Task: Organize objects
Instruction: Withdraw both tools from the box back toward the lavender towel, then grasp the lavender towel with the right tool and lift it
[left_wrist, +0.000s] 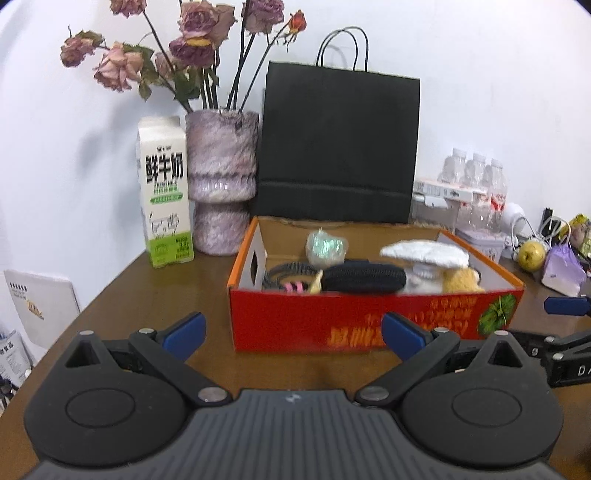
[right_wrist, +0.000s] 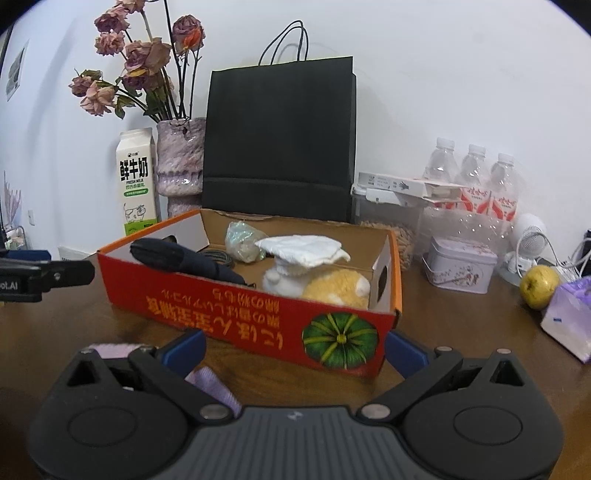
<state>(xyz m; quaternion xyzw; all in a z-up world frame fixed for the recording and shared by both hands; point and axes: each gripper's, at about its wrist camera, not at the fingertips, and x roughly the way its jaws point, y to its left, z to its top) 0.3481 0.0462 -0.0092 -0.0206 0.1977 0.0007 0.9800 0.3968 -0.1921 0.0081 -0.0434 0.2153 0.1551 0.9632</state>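
- My left tool (left_wrist: 291, 334) hangs low over the near part of the brown surface (left_wrist: 155, 295), blue-tipped fingers (left_wrist: 184, 330) spread wide, nothing between them.
- My right tool (right_wrist: 295, 349) is also spread wide with nothing gripped; a lilac cloth (right_wrist: 214, 384) lies on the surface under its left finger, touching or not I cannot tell.
- The red cardboard box (left_wrist: 332, 321) sits mid-surface, open top, orange rim, just ahead of both tools; yellow printing on its front is upside down and I cannot read it, and a green pumpkin picture (right_wrist: 340, 339) is at its right end.
- In the box: black pouch (left_wrist: 364, 278), coiled black cable (left_wrist: 288, 275), shiny wrapped lump (left_wrist: 327, 247), white folded cloth (right_wrist: 303, 251) on top of a white plush (right_wrist: 284, 280), yellow plush (right_wrist: 340, 286) at the right end.
- The milk carton (right_wrist: 136, 181) at the far left edge reads "鲜牛奶" and "FRESH MILK"; a pink vase (left_wrist: 221, 181) of dried roses (left_wrist: 192, 40) stands just beside it.
- A black paper bag (left_wrist: 340, 147) stands upright against the wall just behind the box.
- Far right: three water bottles (right_wrist: 472, 173) with red labels, a flat white carton (right_wrist: 402, 184) on a clear container, a tin (right_wrist: 458, 266), a yellow-green fruit (right_wrist: 539, 284), a purple packet (right_wrist: 569, 321).
- In the right view the left tool's side reads "ot.AI".
- Open room: bare surface left of the box up to the left edge, and a strip between the box and the tools.
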